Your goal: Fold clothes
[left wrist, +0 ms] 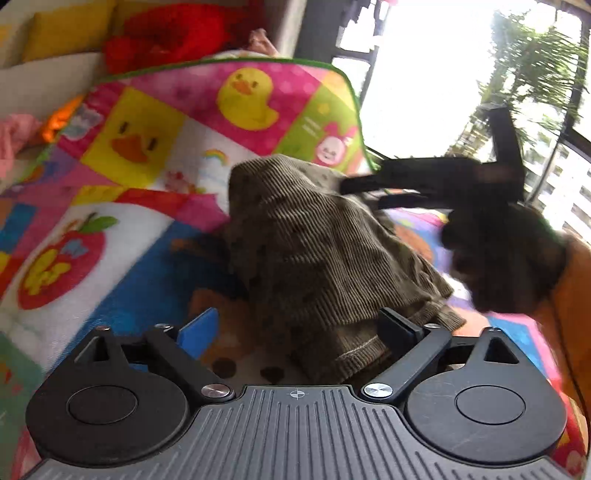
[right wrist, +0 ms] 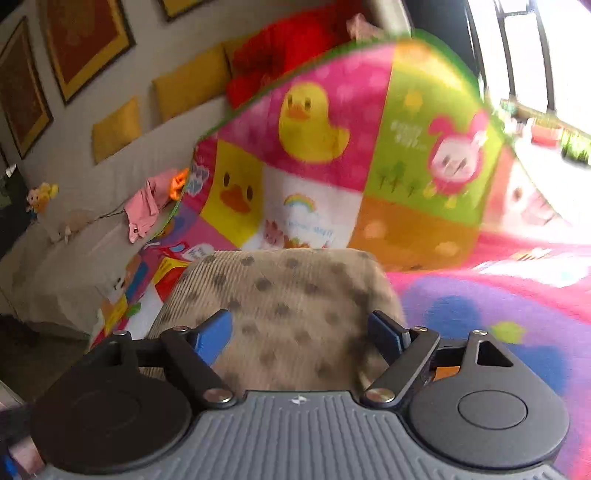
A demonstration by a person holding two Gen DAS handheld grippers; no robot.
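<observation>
Play mat (right wrist: 424, 122) w/ duck (right wrist: 310, 122) & bunny (right wrist: 456, 158) prints. Behind it – red plush (left wrist: 177, 29), 3 yellow cushions (right wrist: 188, 83), pink cloth (right wrist: 142, 210). Framed pics (right wrist: 85, 40) on wall – window (left wrist: 443, 74) opp.

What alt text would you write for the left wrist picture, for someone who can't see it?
A brown spotted corduroy garment lies bunched on a bright cartoon play mat, between the spread fingers of the open left claw. The right claw, blurred and dark, reaches in from the right at the garment's top edge; a bright window is behind.
</observation>
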